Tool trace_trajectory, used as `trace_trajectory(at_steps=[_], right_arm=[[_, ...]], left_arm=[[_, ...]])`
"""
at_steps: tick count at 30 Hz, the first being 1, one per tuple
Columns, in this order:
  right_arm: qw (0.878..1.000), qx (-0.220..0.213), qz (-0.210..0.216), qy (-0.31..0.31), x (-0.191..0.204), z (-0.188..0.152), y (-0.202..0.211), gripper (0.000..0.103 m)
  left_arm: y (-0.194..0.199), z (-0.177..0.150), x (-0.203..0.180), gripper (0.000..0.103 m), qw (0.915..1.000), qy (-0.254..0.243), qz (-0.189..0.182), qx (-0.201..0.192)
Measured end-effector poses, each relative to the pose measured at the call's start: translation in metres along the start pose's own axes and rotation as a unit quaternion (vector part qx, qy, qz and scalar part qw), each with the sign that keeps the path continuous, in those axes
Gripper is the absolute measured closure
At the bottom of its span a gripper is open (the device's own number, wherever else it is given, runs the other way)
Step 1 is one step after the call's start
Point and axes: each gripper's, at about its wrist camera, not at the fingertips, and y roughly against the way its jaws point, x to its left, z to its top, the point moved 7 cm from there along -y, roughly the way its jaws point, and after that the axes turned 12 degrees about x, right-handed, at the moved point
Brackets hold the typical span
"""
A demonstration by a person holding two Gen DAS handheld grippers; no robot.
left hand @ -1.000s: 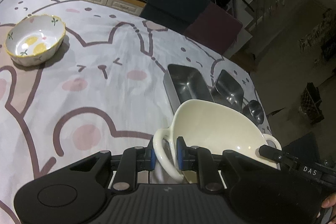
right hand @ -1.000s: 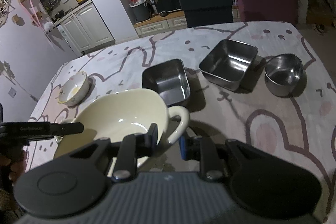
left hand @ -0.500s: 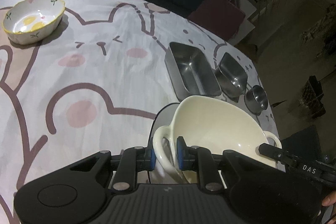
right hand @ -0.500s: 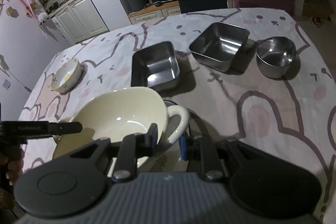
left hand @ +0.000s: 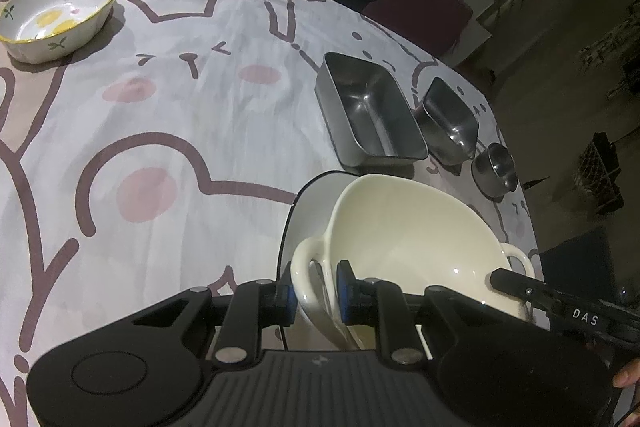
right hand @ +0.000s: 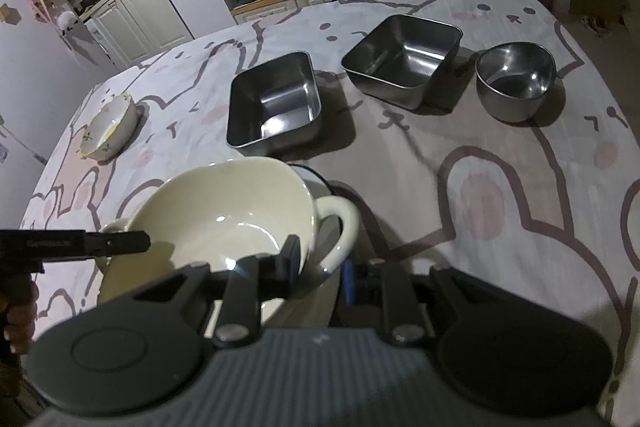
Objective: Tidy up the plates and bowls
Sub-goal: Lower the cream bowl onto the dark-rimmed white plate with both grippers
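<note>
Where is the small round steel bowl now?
In the right wrist view the small round steel bowl stands far right on the table, beside the square steel container.

The two-handled bowl (right hand: 224, 211) sits between the left gripper (left hand: 314, 293) and right gripper (right hand: 318, 261), over a plate (left hand: 308, 211). Ahead of the right gripper stand three steel containers (right hand: 276, 103); far ahead-left of it, a small bowl (right hand: 106, 129).

Glossy ceramic bowl (left hand: 404, 227), steel containers (left hand: 370, 115)
</note>
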Motion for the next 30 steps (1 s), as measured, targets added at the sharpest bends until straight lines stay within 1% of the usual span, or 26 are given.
trace_trajectory(at_steps=[13, 27, 30], right_arm=[[1.000, 0.024, -0.007, -0.005, -0.001, 0.003, -0.012, 0.077], [0.999, 0.038, -0.021, -0.011, -0.003, 0.006, -0.021, 0.076], [0.999, 0.039, -0.022, -0.013, -0.003, 0.006, -0.022, 0.076]], left_arm=[[-0.009, 0.001, 0.006, 0.082, 0.9997, 0.015, 0.009, 0.018], [-0.013, 0.002, 0.007, 0.082, 0.9996, 0.015, 0.012, 0.022], [-0.012, 0.003, 0.005, 0.082, 0.9996, 0.011, 0.018, 0.021]])
